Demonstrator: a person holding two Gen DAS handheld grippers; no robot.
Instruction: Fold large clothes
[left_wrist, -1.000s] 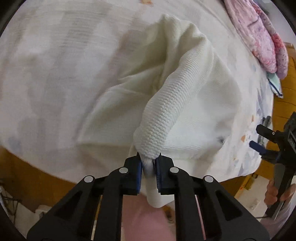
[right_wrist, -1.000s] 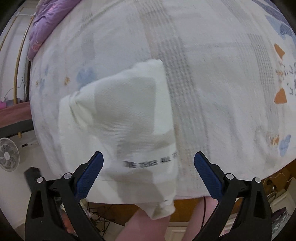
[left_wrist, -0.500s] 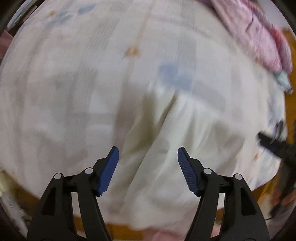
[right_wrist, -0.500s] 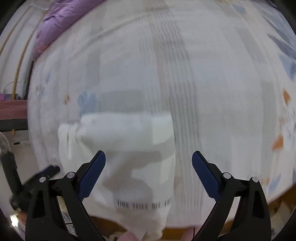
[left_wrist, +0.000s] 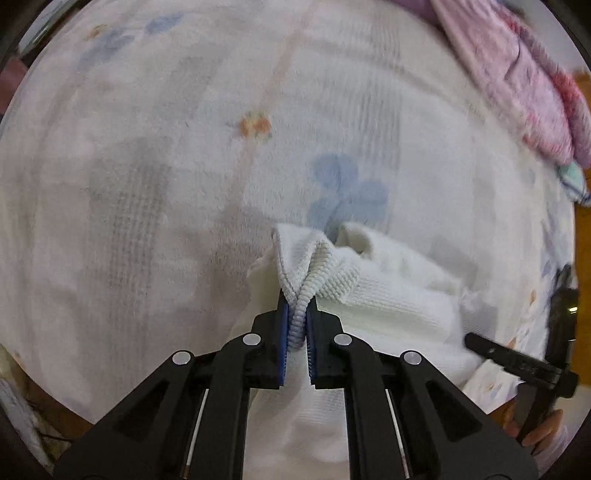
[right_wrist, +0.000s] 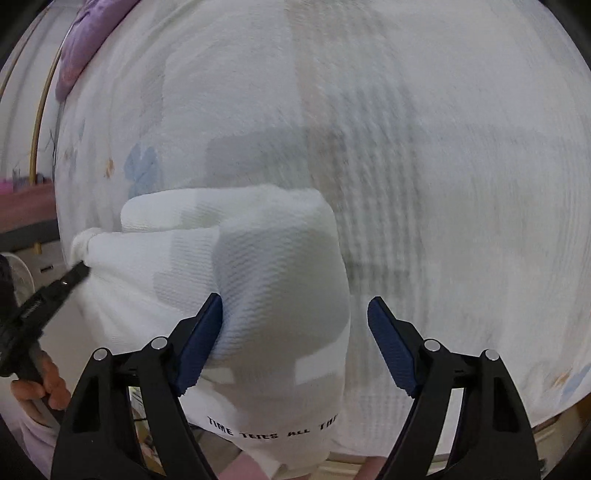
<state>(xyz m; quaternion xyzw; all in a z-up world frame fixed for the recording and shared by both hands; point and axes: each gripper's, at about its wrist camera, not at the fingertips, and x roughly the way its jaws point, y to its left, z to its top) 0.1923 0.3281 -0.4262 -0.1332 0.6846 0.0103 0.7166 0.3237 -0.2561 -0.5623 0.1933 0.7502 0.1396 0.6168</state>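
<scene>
A white knit garment (left_wrist: 388, 295) lies folded at the near edge of the bed, with black lettering along its hem in the right wrist view (right_wrist: 273, 430). My left gripper (left_wrist: 297, 325) is shut on a ribbed edge of the garment at its left corner. My right gripper (right_wrist: 295, 321) is open, its jaws set around the garment's right part (right_wrist: 280, 266), the left pad touching the cloth. The left gripper also shows in the right wrist view (right_wrist: 55, 291), and the right gripper shows in the left wrist view (left_wrist: 517, 362).
The bed is covered by a pale sheet (left_wrist: 184, 166) with faint flower prints. A pink blanket (left_wrist: 517, 81) lies at the far right in the left wrist view and shows purple (right_wrist: 92, 33) in the right wrist view. A wooden bed frame (left_wrist: 48, 402) runs below.
My left gripper let go of the garment, opened, then shut again on its ribbed left edge. My right gripper moved forward and now straddles the garment's right part. The garment lies flatter.
</scene>
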